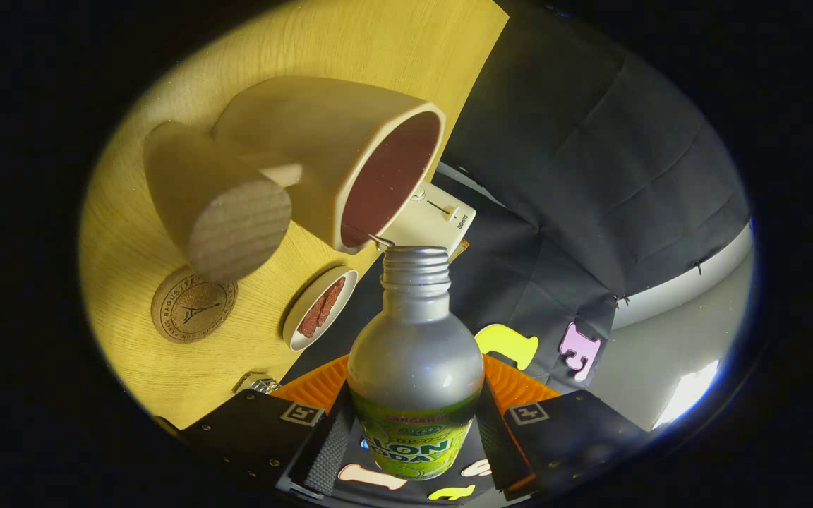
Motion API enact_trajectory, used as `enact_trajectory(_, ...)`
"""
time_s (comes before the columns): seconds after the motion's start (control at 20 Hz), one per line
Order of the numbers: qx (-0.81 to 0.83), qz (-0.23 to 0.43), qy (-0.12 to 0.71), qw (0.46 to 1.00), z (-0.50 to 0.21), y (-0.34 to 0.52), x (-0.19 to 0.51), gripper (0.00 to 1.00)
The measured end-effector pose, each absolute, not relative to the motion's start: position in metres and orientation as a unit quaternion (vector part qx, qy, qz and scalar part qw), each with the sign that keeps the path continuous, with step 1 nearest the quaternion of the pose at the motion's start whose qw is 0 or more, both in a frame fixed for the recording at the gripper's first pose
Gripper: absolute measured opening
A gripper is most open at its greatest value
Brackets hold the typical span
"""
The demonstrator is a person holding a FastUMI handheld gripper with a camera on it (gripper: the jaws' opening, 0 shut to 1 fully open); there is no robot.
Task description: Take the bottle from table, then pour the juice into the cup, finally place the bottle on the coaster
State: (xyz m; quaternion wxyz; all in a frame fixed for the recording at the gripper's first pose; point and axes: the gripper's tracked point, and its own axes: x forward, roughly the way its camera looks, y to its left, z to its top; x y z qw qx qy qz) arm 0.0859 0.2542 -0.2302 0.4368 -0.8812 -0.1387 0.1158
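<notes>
Bottle [415, 367] sits between my jaws at the lower centre of the frame, silver-bodied with a green label near its base; the gripper [413, 451] is closed on it, one finger [329, 441] pressing its left side and the other pressing its right, so I have it firmly held; its uncapped threaded neck points up-frame, away from the fingers, and the whole view is tilted. Just beyond the neck, in the upper middle of the frame, is the cream cup [350, 162] with a dark reddish inside, its lower rim almost touching the bottle's mouth; whether they actually touch, I cannot tell. Left of the cup stands a wooden cylinder [216, 204] on the yellow wooden surface [371, 42]; below it, at the left of the frame, lies a round cork coaster [193, 304], well apart from the bottle. Between coaster and bottle rests a small white dish [320, 307] holding something reddish-brown; a white box [431, 220] lies behind the cup.
</notes>
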Motion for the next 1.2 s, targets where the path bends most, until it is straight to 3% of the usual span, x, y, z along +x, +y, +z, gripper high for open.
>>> enact_trajectory(0.7, -0.877, 0.117, -0.139, 0.445, -0.233, 0.257, 0.085, 0.80)
enact_trajectory(1.2, -0.802, 0.082, -0.161, 0.570, -0.216, 0.250, 0.083, 0.80)
